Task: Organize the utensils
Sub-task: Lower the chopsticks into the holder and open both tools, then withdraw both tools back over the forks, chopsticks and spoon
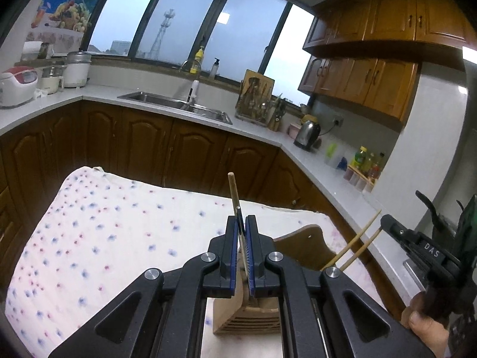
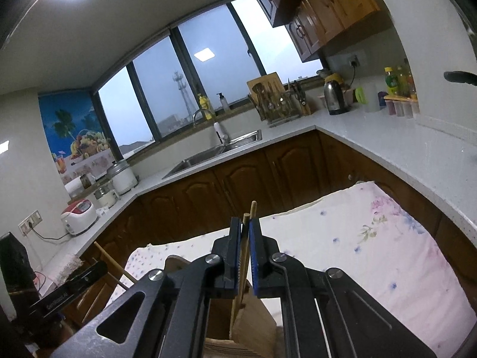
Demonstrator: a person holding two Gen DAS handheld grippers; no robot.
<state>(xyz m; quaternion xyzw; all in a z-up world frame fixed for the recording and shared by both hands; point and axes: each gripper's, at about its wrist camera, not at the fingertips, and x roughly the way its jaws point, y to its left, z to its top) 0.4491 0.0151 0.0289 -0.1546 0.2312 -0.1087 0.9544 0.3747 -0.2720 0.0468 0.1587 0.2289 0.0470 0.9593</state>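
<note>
Chopsticks filled both of your tongs. Your left tongs (image 1: 242, 223) were clenched on a wooden chopstick (image 1: 233, 191) and a thin metal utensil (image 1: 239, 217) — both poking up past the pads. Your right tongs (image 2: 245, 226) gripped a pair of chopsticks (image 2: 249, 213). Both hung over the wooden utensil holder (image 1: 238, 316), which stood at the near edge of the surface (image 1: 104, 223) with its floral cloth.

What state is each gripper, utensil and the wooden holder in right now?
Left gripper: shut on a wooden-handled utensil, its handle sticking up.
Right gripper: shut on a pair of chopsticks, held upright.
Wooden holder: upright on the floral cloth, beneath both grippers.
Utensil and chopsticks: whether their lower ends sit inside the holder, cannot tell.
</note>
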